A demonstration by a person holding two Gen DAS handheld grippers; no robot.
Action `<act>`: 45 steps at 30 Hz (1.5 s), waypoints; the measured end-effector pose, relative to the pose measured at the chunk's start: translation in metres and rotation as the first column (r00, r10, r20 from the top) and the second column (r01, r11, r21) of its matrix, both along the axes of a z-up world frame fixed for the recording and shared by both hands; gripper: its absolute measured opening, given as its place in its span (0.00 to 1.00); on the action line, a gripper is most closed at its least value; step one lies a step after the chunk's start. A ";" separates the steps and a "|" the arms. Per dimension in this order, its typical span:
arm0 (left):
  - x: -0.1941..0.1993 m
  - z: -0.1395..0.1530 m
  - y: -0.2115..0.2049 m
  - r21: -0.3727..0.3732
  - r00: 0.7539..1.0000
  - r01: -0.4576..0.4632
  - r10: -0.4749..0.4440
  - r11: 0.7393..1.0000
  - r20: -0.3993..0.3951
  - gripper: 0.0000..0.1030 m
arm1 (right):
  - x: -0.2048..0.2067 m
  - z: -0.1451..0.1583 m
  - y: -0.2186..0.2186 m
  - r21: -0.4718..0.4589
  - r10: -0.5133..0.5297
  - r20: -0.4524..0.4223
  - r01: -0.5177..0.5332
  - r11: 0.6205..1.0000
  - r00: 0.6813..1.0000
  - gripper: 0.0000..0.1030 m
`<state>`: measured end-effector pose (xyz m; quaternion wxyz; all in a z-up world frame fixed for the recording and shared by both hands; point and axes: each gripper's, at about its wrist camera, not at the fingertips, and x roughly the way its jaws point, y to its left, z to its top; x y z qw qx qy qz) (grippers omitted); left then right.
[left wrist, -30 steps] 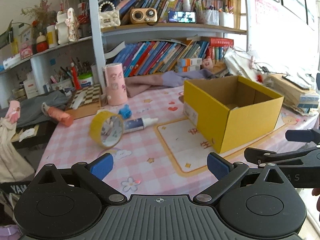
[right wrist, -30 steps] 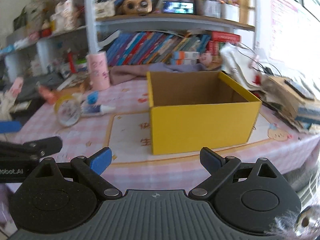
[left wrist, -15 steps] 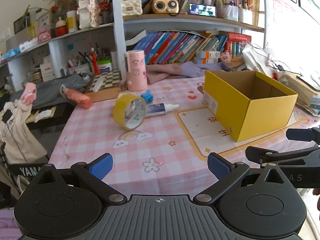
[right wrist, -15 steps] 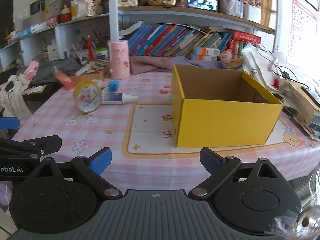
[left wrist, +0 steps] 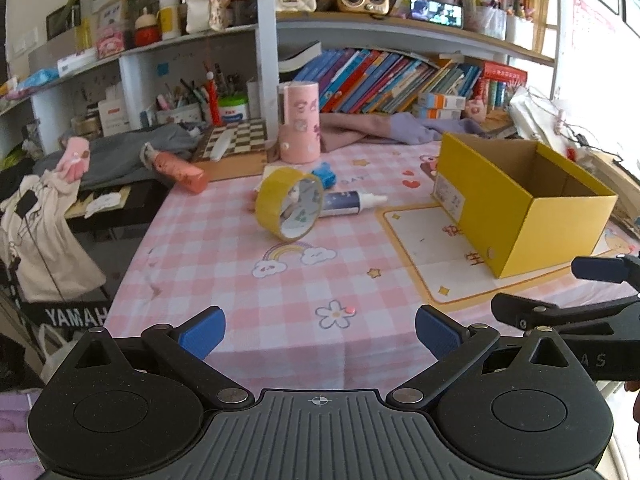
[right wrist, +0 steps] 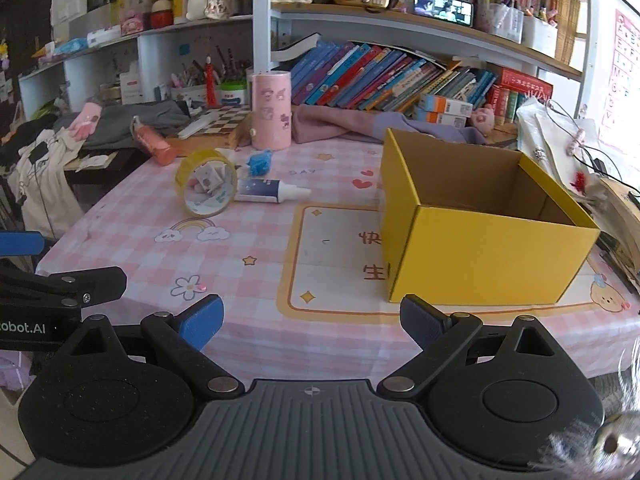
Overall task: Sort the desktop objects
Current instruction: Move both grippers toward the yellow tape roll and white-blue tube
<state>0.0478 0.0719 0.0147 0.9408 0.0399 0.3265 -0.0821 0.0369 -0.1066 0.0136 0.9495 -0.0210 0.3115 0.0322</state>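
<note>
A yellow tape roll (left wrist: 289,203) stands on edge on the pink checked tablecloth, with a white-capped tube (left wrist: 352,203) and a small blue toy (left wrist: 325,173) right behind it. An open yellow cardboard box (left wrist: 524,200) stands to the right, and no contents show inside it. The same roll (right wrist: 207,187), tube (right wrist: 272,191), blue toy (right wrist: 259,161) and box (right wrist: 480,232) show in the right wrist view. My left gripper (left wrist: 320,330) is open and empty over the table's near edge. My right gripper (right wrist: 310,320) is open and empty, in front of the box.
A pink cylinder holder (left wrist: 299,122) stands behind the roll. An orange-pink bottle (left wrist: 180,172) lies at the table's left edge beside a chessboard (left wrist: 236,142). Purple cloth (left wrist: 384,128) and bookshelves line the back. Books and cables are stacked at right (right wrist: 616,200).
Both grippers have pulled back toward the table's near edge, so the objects look smaller and farther. Both stay open. Nothing on the table has moved.
</note>
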 end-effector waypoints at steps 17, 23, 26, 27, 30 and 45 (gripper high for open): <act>0.045 -0.006 0.021 -0.031 0.995 -0.100 0.100 0.994 -0.010 1.00 | 0.068 -0.007 0.023 -0.018 0.134 -0.035 -0.135 0.991 0.990 0.92; 0.076 -0.011 0.023 -0.045 0.993 -0.111 0.109 0.993 -0.039 1.00 | 0.104 -0.009 0.027 -0.024 0.165 -0.055 -0.167 0.986 0.985 0.92; 0.091 -0.013 0.023 -0.048 0.992 -0.115 0.112 0.992 -0.054 1.00 | 0.122 -0.011 0.027 -0.020 0.173 -0.071 -0.175 0.984 0.982 0.92; 0.097 -0.014 0.022 -0.048 0.992 -0.115 0.112 0.992 -0.059 1.00 | 0.128 -0.012 0.027 -0.017 0.175 -0.075 -0.177 0.984 0.982 0.92; 0.113 -0.016 0.020 -0.047 0.990 -0.117 0.113 0.992 -0.080 1.00 | 0.145 -0.015 0.026 -0.012 0.179 -0.091 -0.181 0.983 0.980 0.92; 0.188 -0.025 0.007 -0.039 0.987 -0.125 0.121 0.991 -0.107 0.99 | 0.220 -0.028 0.016 0.011 0.146 -0.143 -0.146 0.989 0.979 0.92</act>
